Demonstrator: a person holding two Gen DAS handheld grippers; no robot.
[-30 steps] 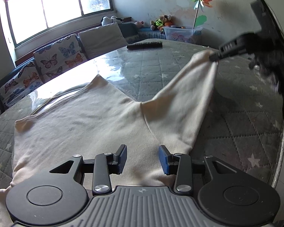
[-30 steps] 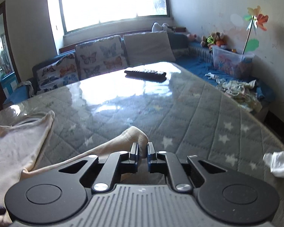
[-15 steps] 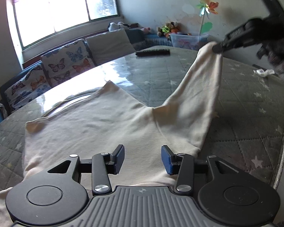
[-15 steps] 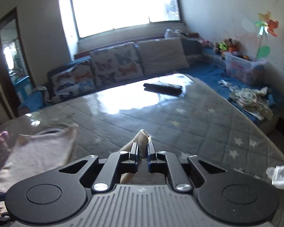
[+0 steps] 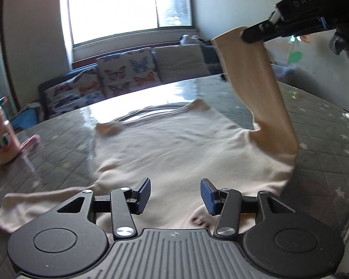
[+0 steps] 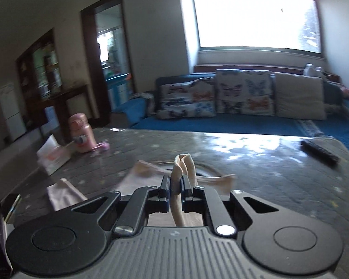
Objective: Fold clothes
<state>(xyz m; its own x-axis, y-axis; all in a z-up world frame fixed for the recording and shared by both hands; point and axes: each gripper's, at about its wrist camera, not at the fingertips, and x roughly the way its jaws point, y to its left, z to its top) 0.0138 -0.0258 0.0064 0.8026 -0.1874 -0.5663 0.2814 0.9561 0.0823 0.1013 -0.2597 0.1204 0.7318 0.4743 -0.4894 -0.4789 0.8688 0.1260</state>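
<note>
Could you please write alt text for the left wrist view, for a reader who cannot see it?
A cream shirt lies spread on a grey quilted table, one sleeve lifted high by the shut right tongs at upper right. The left tongs hover over the shirt's near edge, jaws opening, gripping nothing. A pink bottle stands at far left.

1. The right gripper (image 6: 176,194) is clamped on a bunched cream sleeve (image 6: 185,169), whose cuff sticks up past the fingertips.
2. More of the cream garment (image 6: 142,174) lies blurred on the grey quilted table (image 6: 267,176) below.
3. A pink bottle (image 6: 81,132) stands at the table's far left, beside a tissue pack (image 6: 53,158).
4. A black remote (image 6: 320,154) lies at the right edge.
5. Butterfly cushions (image 6: 243,95) line a blue sofa (image 6: 221,123) under the window (image 6: 256,16).
</note>
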